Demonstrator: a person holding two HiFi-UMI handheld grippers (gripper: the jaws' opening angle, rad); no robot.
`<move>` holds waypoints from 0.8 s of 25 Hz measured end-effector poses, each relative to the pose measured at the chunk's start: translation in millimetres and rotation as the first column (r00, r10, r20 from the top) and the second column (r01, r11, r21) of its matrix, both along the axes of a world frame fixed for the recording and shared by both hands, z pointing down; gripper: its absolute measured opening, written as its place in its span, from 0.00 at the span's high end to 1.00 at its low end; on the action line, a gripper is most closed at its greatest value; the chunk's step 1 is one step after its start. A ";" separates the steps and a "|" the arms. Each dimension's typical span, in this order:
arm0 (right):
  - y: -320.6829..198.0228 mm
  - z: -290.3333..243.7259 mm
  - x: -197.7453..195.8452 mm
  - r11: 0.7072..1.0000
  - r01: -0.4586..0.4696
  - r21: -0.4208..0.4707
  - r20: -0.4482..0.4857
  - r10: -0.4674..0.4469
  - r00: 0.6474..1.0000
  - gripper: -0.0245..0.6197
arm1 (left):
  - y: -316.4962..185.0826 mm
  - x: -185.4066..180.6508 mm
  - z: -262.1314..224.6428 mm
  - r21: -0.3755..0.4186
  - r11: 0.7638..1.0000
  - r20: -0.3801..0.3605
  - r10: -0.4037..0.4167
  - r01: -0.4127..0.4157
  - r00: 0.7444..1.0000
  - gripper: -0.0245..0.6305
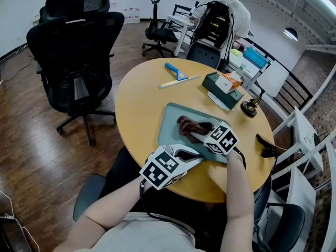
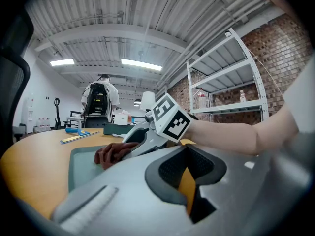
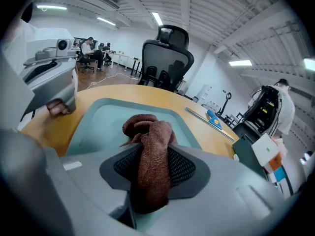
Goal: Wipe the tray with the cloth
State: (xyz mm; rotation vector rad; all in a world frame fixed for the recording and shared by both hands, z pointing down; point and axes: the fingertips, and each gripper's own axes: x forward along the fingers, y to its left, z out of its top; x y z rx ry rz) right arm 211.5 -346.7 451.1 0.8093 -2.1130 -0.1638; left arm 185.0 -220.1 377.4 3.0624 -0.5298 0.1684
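A teal tray point(image 1: 169, 125) lies on the round wooden table point(image 1: 142, 104) in front of me. A brown cloth point(image 1: 188, 126) is bunched on the tray's middle. My right gripper point(image 1: 195, 135) is shut on the cloth point(image 3: 150, 151), which runs up between its dark pads and spills forward onto the tray point(image 3: 98, 127). My left gripper point(image 1: 198, 155) lies low at the tray's near edge. In its own view the left gripper point(image 2: 188, 181) has its jaws a narrow gap apart over bare table with nothing between them, and the tray point(image 2: 81, 166) sits to its left.
A blue scraper point(image 1: 176, 72) and a yellow ruler point(image 1: 180, 81) lie at the table's far side. A green box point(image 1: 220, 91) carrying a small white box sits at the far right, a black stand point(image 1: 251, 106) beside it. Office chairs point(image 1: 73, 51) stand to the left.
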 end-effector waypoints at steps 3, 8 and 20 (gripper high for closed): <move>15.2 -0.5 -2.6 1.000 0.024 0.000 0.010 -0.024 1.000 0.74 | 1.5 -0.8 -0.3 0.008 1.000 -0.002 0.004 -0.004 1.000 0.96; 36.6 -1.7 -7.5 0.998 0.069 -0.008 0.025 -0.069 0.997 0.74 | 6.9 -1.2 -2.8 0.013 1.000 -0.011 0.020 -0.020 1.000 0.96; 62.4 -0.6 -20.2 0.973 0.227 -0.045 0.038 -0.225 0.974 0.74 | 13.9 -4.4 -6.4 0.041 0.999 -0.031 0.038 -0.036 0.999 0.96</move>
